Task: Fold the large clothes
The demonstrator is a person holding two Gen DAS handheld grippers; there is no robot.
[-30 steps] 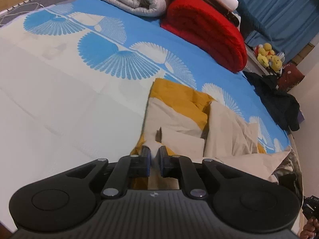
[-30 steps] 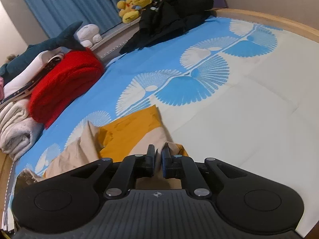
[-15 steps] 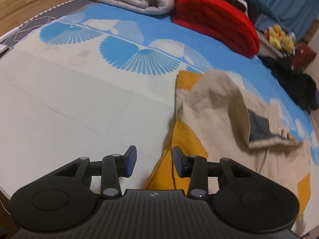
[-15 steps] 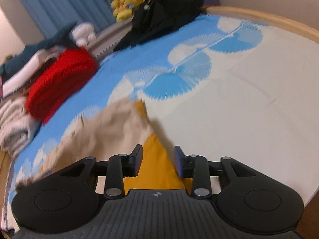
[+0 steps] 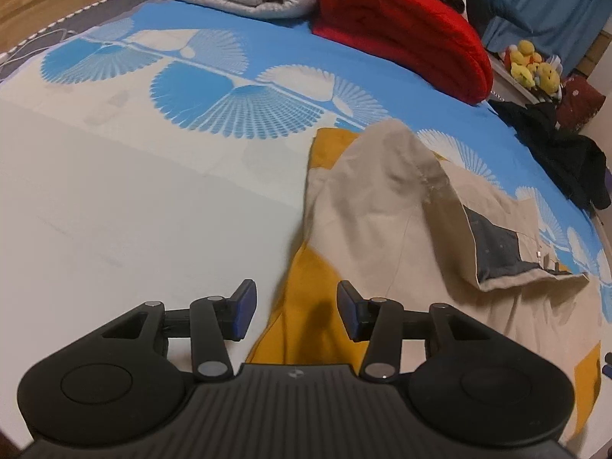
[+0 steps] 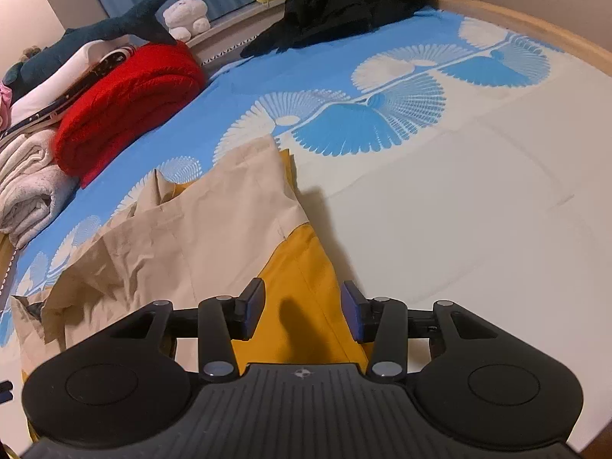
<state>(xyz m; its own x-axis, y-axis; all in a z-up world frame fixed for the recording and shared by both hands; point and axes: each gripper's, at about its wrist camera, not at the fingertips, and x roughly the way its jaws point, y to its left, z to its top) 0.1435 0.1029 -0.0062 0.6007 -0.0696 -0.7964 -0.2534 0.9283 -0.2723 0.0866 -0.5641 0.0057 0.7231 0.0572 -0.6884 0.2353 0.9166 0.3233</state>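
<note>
- The left gripper [image 5: 293, 315] is spread wide and holds nothing; its blue-padded fingers [image 5: 244, 306] straddle the mustard edge of the garment [image 5: 375, 222] at the lower centre of the left wrist view, apparently just above the cloth rather than touching it.
- The right gripper [image 6: 302, 313] is just as wide and just as empty; one finger [image 6: 254, 304] hangs over the seam where beige meets mustard, low in the centre of the right wrist view.
- The garment [image 6: 183, 237], a large beige-and-mustard piece, lies partly folded on the bedsheet [image 5: 134, 210], filling the lower right of the left view and the lower left of the right view.
- The step in hand looks like a release between folds. To do it well, I would choose the next edge first, then pinch only the layers meant to travel, with both grippers level, so that the fold line stays straight.
- The puckered beige top layer looks worth smoothing first, or the creases will be folded in.
- In the left view the garment's long axis seems to run from the frame's bottom edge toward the upper centre; the folded-over flap with a dark lining [image 5: 497, 252] points to the right edge.
- Which end is collar or hem I cannot tell.
</note>
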